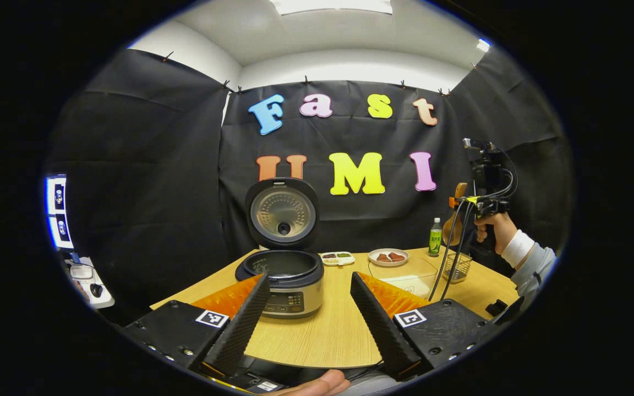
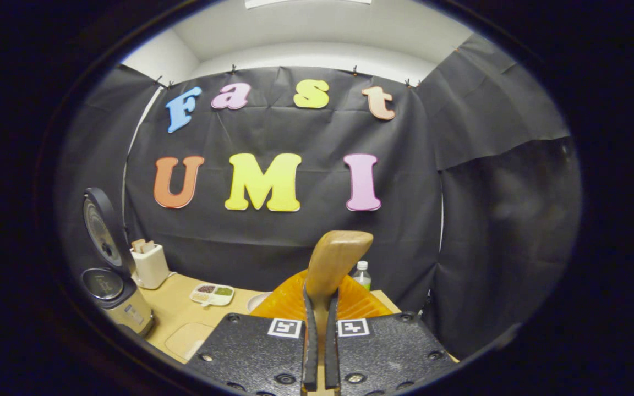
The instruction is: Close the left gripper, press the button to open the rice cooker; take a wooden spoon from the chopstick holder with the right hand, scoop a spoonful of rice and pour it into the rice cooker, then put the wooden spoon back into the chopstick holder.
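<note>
With the rice cooker (image 1: 287, 275) open, the right gripper (image 2: 320, 308) is clamping the wooden spoon (image 2: 333, 264) while the left gripper (image 1: 309, 308) is gaping empty; scooping rice probably comes next.

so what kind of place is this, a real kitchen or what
Likely a staged recording booth, not a real kitchen: black cloth walls hang around a single wooden table set with an open rice cooker, small food dishes and a bottle.

One rice cooker (image 1: 285, 275), perhaps two dishes (image 1: 387, 257).
</note>
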`<state>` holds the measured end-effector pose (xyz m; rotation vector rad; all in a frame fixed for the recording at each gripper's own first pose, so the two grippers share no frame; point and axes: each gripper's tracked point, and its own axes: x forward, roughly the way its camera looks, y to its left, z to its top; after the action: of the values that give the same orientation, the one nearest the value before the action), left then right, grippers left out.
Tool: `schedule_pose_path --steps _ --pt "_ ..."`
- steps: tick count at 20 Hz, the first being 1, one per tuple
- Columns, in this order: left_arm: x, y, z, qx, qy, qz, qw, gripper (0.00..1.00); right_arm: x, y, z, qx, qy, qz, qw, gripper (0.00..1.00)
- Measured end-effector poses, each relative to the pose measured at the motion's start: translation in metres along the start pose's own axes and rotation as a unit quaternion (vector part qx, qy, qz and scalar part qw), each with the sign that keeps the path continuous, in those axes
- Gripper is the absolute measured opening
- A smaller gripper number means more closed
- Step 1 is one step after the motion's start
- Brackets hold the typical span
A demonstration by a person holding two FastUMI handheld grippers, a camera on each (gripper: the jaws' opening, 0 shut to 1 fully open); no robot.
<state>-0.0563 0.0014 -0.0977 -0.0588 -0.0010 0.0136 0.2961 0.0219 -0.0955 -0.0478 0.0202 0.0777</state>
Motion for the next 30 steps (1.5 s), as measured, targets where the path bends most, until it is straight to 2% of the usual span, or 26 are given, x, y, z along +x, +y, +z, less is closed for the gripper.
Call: schedule_pose_path --steps 9,12,17,19,23,26,28,30 --pt "0.029 -0.008 -0.014 -0.029 0.013 -0.003 1.0 0.94 0.042 -0.055 -0.051 -0.015 0.008 -0.016 1.0 0.1" --pt "0.037 -0.009 -0.02 -0.031 0.021 0.002 0.999 0.94 0.053 -0.058 -0.084 0.005 0.036 -0.002 0.999 0.11" --pt "0.043 -0.007 -0.032 -0.014 0.031 0.01 0.999 0.95 0.063 -0.068 -0.14 0.029 0.084 -0.006 0.996 0.11" --pt "0.044 -0.008 -0.035 -0.016 0.034 0.008 0.999 0.95 0.065 -0.064 -0.157 0.047 0.11 0.011 0.993 0.11" --pt "0.046 -0.008 -0.04 -0.025 0.04 0.007 0.999 0.95 0.066 -0.058 -0.16 0.04 0.119 0.025 0.992 0.12" --pt "0.045 -0.006 -0.042 -0.029 0.043 0.008 0.999 0.95 0.067 -0.061 -0.161 0.025 0.127 0.011 0.992 0.14" --pt "0.042 -0.005 -0.044 -0.029 0.046 0.009 0.998 0.95 0.064 -0.069 -0.151 0.004 0.114 -0.013 0.993 0.2" --pt "0.039 0.0 -0.043 -0.027 0.046 0.013 0.998 0.95 0.059 -0.07 -0.132 0.007 0.101 -0.024 0.995 0.34"
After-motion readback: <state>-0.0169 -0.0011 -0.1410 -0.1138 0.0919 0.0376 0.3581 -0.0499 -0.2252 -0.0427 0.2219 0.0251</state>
